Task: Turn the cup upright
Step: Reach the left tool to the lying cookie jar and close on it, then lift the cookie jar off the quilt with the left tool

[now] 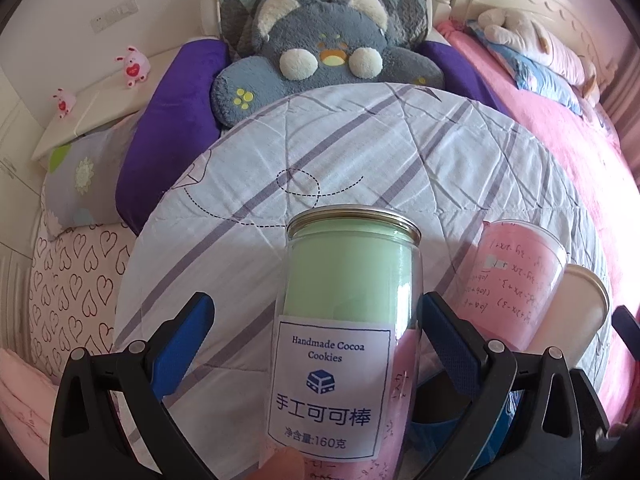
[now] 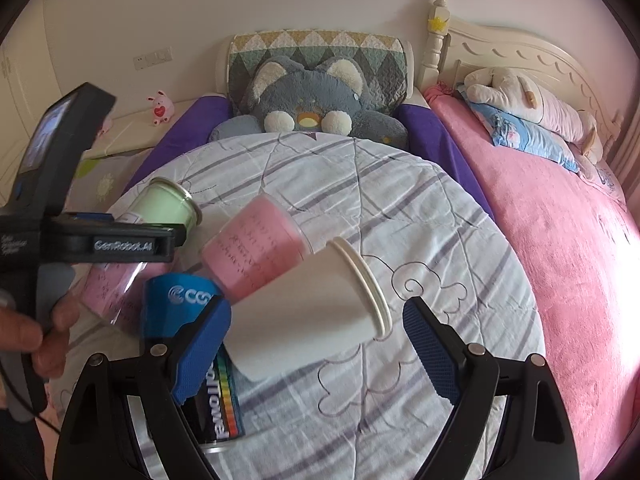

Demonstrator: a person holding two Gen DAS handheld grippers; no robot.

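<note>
The left tongs [image 1: 316, 344] stand spread around the lying green cookie jar [image 1: 348, 300], seemingly to grip it, while the right tongs [image 2: 318, 344], also spread, frame the tipped white paper cup [image 2: 312, 312] on the quilted bed [image 2: 400, 208], the pink cup [image 2: 256, 248] beyond.

green jar [image 1: 348, 300] base cut off below, black can [image 2: 224, 404] partly hidden

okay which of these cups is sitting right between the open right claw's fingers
The plain white paper cup, lying on its side with its rim toward the right. The pink-lined cup and blue cup lie beyond the right claw, further left.
</note>
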